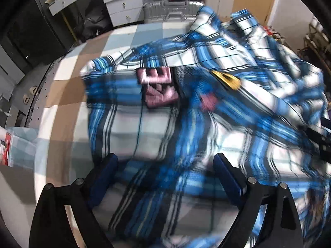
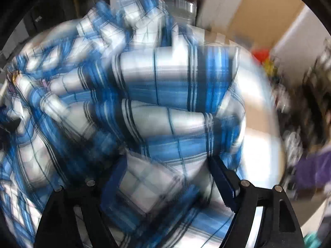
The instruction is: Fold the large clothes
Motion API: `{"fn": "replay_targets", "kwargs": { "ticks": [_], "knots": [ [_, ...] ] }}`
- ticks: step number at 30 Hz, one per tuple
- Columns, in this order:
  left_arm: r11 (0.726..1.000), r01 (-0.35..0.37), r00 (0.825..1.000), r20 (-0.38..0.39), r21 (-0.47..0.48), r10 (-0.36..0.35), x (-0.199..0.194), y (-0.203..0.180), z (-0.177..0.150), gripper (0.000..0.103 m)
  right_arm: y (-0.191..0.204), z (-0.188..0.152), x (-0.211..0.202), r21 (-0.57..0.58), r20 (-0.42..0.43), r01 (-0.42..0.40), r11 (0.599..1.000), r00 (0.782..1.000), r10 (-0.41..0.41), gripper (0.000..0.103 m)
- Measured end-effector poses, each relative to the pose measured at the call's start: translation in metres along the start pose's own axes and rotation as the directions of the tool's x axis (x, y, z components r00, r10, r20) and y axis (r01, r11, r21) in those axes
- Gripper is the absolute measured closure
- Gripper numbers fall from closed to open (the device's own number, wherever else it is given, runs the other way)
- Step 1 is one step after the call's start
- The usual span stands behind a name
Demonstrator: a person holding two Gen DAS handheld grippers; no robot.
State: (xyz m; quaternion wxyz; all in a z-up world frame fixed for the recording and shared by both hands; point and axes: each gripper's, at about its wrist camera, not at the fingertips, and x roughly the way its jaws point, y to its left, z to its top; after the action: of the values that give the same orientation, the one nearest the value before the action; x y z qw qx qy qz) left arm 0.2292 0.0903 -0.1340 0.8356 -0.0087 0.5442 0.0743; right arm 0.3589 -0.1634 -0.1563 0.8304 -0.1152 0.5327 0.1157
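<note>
My plaid shirt point(image 1: 186, 113) lies rumpled across the checked bench point(image 1: 68, 91). Both tongs, left point(image 1: 165, 177) and right point(image 2: 167, 177), gape wide over cloth, gripping nothing. I should pinch one clean edge each, not bunched layers.

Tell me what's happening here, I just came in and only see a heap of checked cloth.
A person is working on a blue and white checked shirt with a tool in each hand. It lies rumpled on a checkered cover, not yet folded, with a pink label showing at the collar. The left tool and right tool both stand open over the cloth; the pictures are blurred, so whether they touch it is unclear.
</note>
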Motion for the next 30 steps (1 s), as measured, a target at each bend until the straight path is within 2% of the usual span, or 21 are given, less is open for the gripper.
{"fn": "replay_targets", "kwargs": {
  "ticks": [1,2,6,8,10,13,15,18,20,22,25,26,28,30],
  "knots": [
    [1.000,0.030,1.000,0.011,-0.004,-0.030,-0.015,0.003,-0.007,0.012,-0.005,-0.005,-0.005,0.026,-0.037,-0.019,0.999,0.999,0.020,0.022],
    [0.999,0.041,0.999,0.024,-0.015,-0.041,-0.028,0.005,-0.013,0.012,-0.007,-0.011,-0.015,0.042,-0.024,-0.036,0.998,0.999,0.037,0.022],
    [0.997,0.055,0.998,0.044,-0.050,-0.053,-0.069,0.009,-0.053,0.011,-0.014,-0.029,-0.071,0.060,0.090,-0.078,0.995,0.993,0.072,0.020],
    [0.997,0.055,0.996,0.066,-0.049,-0.052,-0.088,0.008,-0.076,0.011,-0.021,-0.035,-0.096,0.092,0.133,-0.150,0.984,0.982,0.137,0.017],
    [0.997,0.059,0.993,0.105,-0.050,-0.053,-0.102,0.003,-0.098,0.011,-0.024,-0.034,-0.119,0.132,0.179,-0.187,0.973,0.970,0.162,0.007],
    [0.994,0.103,0.983,0.157,-0.046,-0.094,-0.112,0.003,-0.113,0.011,-0.024,-0.021,-0.136,0.158,0.239,-0.231,0.960,0.952,0.190,0.004],
    [0.991,0.124,0.978,0.173,-0.046,-0.114,-0.108,0.004,-0.106,0.011,-0.021,0.007,-0.127,0.165,0.242,-0.244,0.956,0.949,0.200,0.004],
    [0.987,0.141,0.967,0.223,-0.075,-0.121,-0.112,0.013,-0.109,0.011,-0.013,0.044,-0.110,0.178,0.235,-0.220,0.959,0.956,0.176,0.004],
    [0.992,0.103,0.965,0.248,-0.071,-0.082,-0.111,0.018,-0.113,0.011,-0.011,0.078,-0.090,0.211,0.231,-0.228,0.950,0.957,0.178,0.004],
    [0.995,0.076,0.968,0.245,-0.059,-0.059,-0.110,0.024,-0.120,0.011,-0.005,0.118,-0.064,0.241,0.210,-0.228,0.943,0.961,0.179,0.004],
    [0.991,0.094,0.976,0.207,-0.099,-0.072,-0.103,0.031,-0.107,0.011,0.008,0.175,-0.016,0.264,0.165,-0.192,0.945,0.974,0.152,0.004],
    [0.987,0.119,0.972,0.213,-0.104,-0.094,-0.103,0.033,-0.104,0.011,0.009,0.192,-0.002,0.287,0.179,-0.202,0.936,0.972,0.155,0.004],
    [0.989,0.117,0.971,0.222,-0.095,-0.093,-0.106,0.033,-0.108,0.011,0.008,0.213,0.021,0.346,0.195,-0.218,0.912,0.968,0.157,0.004],
    [0.991,0.122,0.972,0.207,-0.056,-0.108,-0.104,0.028,-0.111,0.011,0.010,0.230,0.044,0.397,0.172,-0.199,0.896,0.975,0.141,0.005]
  ]
}}
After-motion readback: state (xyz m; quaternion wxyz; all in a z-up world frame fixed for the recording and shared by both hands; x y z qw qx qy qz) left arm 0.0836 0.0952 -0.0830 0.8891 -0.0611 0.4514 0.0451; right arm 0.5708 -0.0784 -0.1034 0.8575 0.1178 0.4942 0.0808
